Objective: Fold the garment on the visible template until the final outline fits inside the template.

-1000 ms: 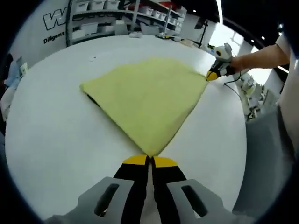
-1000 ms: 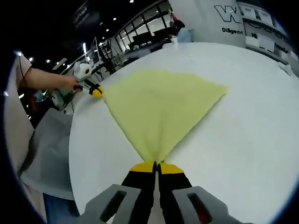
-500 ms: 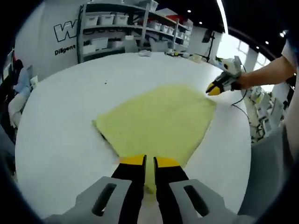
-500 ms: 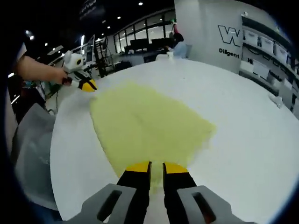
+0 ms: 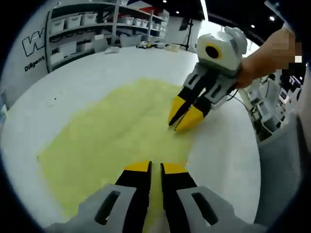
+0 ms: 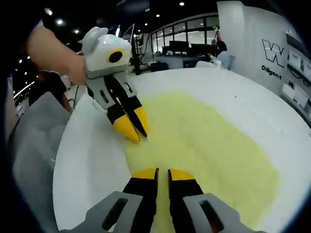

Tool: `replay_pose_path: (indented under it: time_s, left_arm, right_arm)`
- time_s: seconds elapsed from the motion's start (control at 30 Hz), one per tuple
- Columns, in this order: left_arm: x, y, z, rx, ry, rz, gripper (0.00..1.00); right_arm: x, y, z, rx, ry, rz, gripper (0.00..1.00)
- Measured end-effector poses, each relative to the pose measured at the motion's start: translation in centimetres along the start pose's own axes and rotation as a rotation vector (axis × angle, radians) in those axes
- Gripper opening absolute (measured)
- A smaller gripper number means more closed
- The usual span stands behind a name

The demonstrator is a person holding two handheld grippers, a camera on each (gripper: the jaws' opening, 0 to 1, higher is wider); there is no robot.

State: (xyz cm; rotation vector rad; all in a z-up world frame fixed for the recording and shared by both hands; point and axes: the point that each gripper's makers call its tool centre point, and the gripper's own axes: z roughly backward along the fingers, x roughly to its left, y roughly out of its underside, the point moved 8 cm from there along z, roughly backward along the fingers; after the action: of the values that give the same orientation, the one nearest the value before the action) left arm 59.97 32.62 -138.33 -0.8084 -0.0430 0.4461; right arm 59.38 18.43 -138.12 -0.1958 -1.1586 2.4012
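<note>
Two views over a round white table [image 5: 92, 73], with yellow garment [image 5: 107, 136] lying flat beneath and ahead of both jaw pairs, long axis unclear. Shelving [image 5: 82, 22] beyond in left gripper view. Left gripper [image 5: 155, 167] and right gripper [image 6: 163, 172] slightly parted, holding nothing, tips angled down close together.

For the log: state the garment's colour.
Pale yellow garment, plain, no pattern; clearest in the right gripper view.

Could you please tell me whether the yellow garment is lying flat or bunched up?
Flat: the yellow garment lies spread on the white table; how many layers it has, I cannot tell.
</note>
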Motion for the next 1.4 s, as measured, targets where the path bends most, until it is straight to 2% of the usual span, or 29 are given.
replay_pose_path:
  time_s: [0.07,0.13,0.23,0.37,0.43,0.67,0.83,1.0,1.03,1.17,1.23,1.33,1.4]
  left_arm:
    - [-0.5,0.5,-0.3,0.016,0.008,-0.020,0.00]
    - [-0.5,0.5,-0.1,-0.003,0.008,-0.015,0.00]
    - [-0.6,0.9,0.3,-0.005,0.013,-0.026,0.00]
    - [-0.5,1.6,0.9,-0.003,0.009,-0.039,0.00]
    - [-0.3,2.1,1.4,-0.009,0.001,-0.029,0.00]
    - [0.1,3.8,3.3,0.003,-0.011,-0.020,0.00]
    - [0.9,5.1,4.8,-0.001,-0.023,0.012,0.00]
    - [1.1,6.0,5.8,0.017,-0.032,0.026,0.01]
    - [1.2,6.4,6.2,0.037,-0.043,0.019,0.01]
    - [1.5,6.9,7.0,0.041,-0.061,0.034,0.00]
    - [1.5,6.9,7.6,0.043,-0.059,0.040,0.00]
    - [1.5,6.0,7.8,0.004,-0.059,0.018,0.00]
    - [1.9,5.3,7.5,-0.007,-0.082,0.008,0.01]
  right_arm:
    - [0.7,-0.2,-1.0,0.016,-0.028,0.039,0.00]
    - [1.2,0.1,-1.6,0.032,-0.043,0.049,0.00]
    - [1.1,0.1,-1.6,-0.002,-0.040,0.039,0.02]
    - [0.9,0.7,-0.8,-0.002,-0.022,0.095,0.00]
    - [0.7,1.1,-0.1,0.018,0.001,0.159,0.01]
    - [0.3,3.4,2.5,0.019,0.069,0.203,0.02]
    - [-0.3,4.6,4.1,0.014,0.110,0.176,0.00]
    - [-1.2,5.8,5.7,0.018,0.143,0.133,0.00]
    - [-1.4,6.0,6.0,0.018,0.150,0.124,0.00]
    - [-1.9,6.7,7.3,0.028,0.175,0.112,0.00]
    - [-2.2,7.3,7.9,0.043,0.188,0.093,0.00]
    - [-2.2,7.9,8.8,0.063,0.197,0.092,0.00]
    - [-2.3,8.0,8.9,0.075,0.202,0.086,0.00]
